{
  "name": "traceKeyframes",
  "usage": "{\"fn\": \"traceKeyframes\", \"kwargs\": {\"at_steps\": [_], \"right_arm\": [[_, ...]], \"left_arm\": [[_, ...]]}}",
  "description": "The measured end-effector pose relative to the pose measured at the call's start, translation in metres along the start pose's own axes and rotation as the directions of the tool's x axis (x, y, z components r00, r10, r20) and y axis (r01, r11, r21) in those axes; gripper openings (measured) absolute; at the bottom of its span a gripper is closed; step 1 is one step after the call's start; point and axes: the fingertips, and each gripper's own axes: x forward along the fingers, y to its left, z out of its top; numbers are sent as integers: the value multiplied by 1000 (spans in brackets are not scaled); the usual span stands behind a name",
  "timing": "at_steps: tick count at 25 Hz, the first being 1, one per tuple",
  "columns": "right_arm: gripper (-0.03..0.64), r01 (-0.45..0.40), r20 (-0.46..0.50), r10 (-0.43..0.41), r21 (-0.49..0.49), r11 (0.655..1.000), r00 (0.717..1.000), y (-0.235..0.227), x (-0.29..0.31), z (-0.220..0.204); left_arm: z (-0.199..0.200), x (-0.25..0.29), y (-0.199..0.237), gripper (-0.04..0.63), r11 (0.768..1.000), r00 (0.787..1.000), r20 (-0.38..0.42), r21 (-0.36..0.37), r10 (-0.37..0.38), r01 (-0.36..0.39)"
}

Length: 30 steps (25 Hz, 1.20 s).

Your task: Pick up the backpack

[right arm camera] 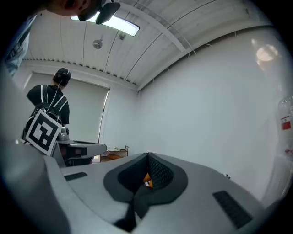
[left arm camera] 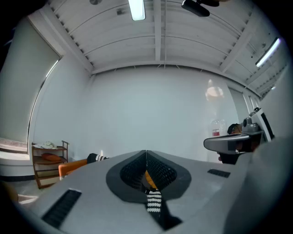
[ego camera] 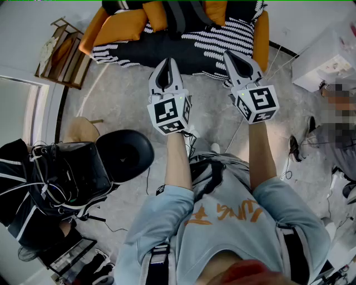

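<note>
Task not started. Left gripper (ego camera: 167,61) clenched on nothing, held level, short of the sofa (ego camera: 119,28). Backpack (ego camera: 183,15), judged to be the dark strapped bag, lies on the far sofa seat, untouched. Right gripper (ego camera: 230,54) likewise clenched and empty. Remaining: reach, grasp, lift.

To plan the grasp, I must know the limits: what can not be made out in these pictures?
- Backpack: head view, cut by top edge.
- Sofa: gripper views, mostly hidden behind the shut left gripper and right gripper.
- Shelf contents: left gripper view, too small.
</note>
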Motion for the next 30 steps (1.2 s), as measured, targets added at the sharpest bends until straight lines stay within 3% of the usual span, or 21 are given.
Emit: {"fn": "traceKeyframes", "kwargs": {"at_steps": [5,10,16,21,26,30], "right_arm": [[26,-5,-14,5,-5,1000,1000,-11,52,-3],[26,21,-15,-20,62,998,1000,-22,96,0],[28,38,-24,-36,73,997,999,-10,125,6],[28,-13,-19,15,84,996,1000,0,149,2],[28,-77,-35,79,63,995,996,27,197,20],[28,-96,-46,96,10,995,994,29,212,28]], "left_arm": [[-3,46,28,23,1000,1000,-7,-7,-6,6],[-2,85,53,23,999,999,-18,-16,-29,28],[1,88,95,23,999,1000,-14,-41,-18,17],[3,95,114,23,997,999,8,-59,-44,44],[12,109,149,23,985,984,-63,-22,-169,168],[13,120,172,23,988,988,-41,-39,-151,149]]}}
